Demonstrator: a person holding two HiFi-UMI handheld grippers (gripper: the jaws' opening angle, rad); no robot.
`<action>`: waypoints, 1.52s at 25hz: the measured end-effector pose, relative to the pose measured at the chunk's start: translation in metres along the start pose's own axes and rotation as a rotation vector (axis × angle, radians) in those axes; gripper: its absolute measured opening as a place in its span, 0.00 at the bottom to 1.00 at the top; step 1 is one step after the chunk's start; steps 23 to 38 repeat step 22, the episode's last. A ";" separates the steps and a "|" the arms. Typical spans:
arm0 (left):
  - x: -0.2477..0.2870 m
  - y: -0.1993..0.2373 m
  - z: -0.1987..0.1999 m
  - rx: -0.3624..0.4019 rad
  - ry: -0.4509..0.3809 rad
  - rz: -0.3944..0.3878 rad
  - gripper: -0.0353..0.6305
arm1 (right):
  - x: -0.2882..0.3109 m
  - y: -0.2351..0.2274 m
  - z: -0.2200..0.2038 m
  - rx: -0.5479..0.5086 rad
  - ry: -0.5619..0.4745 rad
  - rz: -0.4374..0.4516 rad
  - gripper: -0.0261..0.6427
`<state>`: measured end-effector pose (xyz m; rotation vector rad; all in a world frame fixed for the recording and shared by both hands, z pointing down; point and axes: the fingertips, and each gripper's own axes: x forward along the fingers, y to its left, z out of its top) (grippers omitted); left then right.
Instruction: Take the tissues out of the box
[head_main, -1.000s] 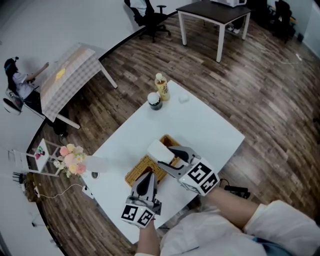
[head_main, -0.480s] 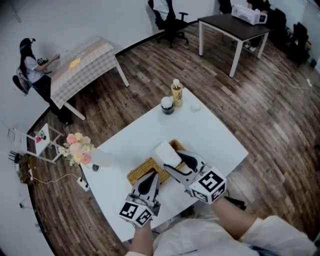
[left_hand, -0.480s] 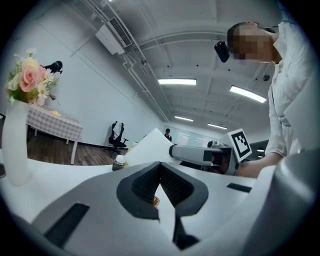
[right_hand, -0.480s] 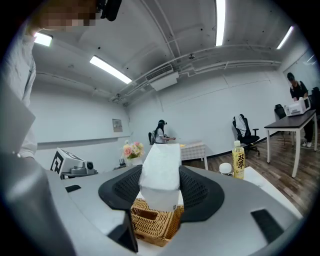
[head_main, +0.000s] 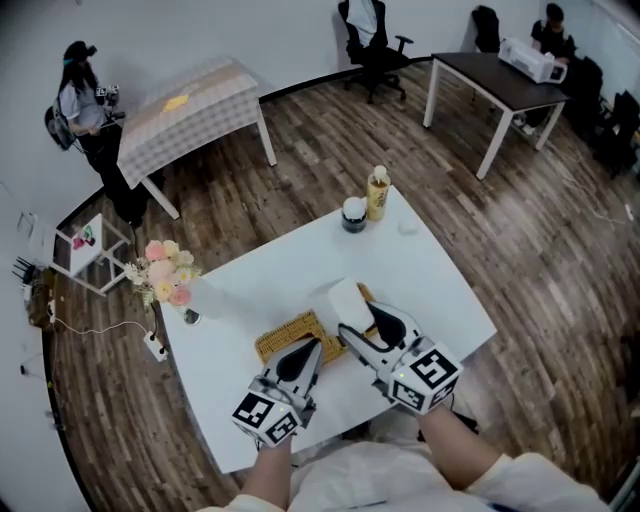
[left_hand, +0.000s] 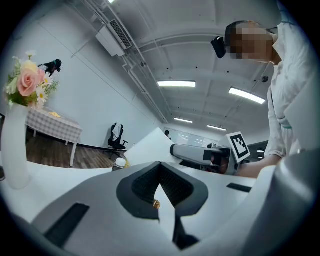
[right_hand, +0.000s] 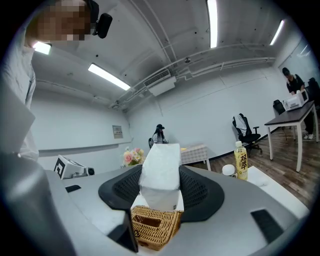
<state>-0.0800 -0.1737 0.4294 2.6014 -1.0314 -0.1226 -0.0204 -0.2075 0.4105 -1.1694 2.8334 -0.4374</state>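
Right gripper (right_hand: 160, 186) jaws clamped on white tissues (right_hand: 161, 167); pack stands upright between pads, lifted just above wicker box (right_hand: 155, 227) below jaws. Left gripper (head_main: 303, 352) jaws together, tips at box's near edge. Box sits on white bench (head_main: 270, 270); bottle (head_main: 377, 193) and jar (head_main: 353, 214) well beyond jaws.

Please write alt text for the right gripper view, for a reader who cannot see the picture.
The right gripper is closed on a white pack of tissues that stands upright, its lower end at the rim of a woven box. Far behind, a yellow bottle stands at the right and pink flowers at the left, in a white-walled room.
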 end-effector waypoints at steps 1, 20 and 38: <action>0.000 0.001 0.000 -0.001 -0.002 0.000 0.06 | 0.000 0.000 0.000 -0.002 0.002 0.000 0.41; 0.002 0.006 0.005 0.000 -0.023 -0.005 0.06 | 0.006 0.000 0.001 -0.039 0.021 0.012 0.41; 0.003 0.006 0.006 0.002 -0.029 -0.004 0.06 | 0.007 0.000 0.001 -0.045 0.023 0.017 0.41</action>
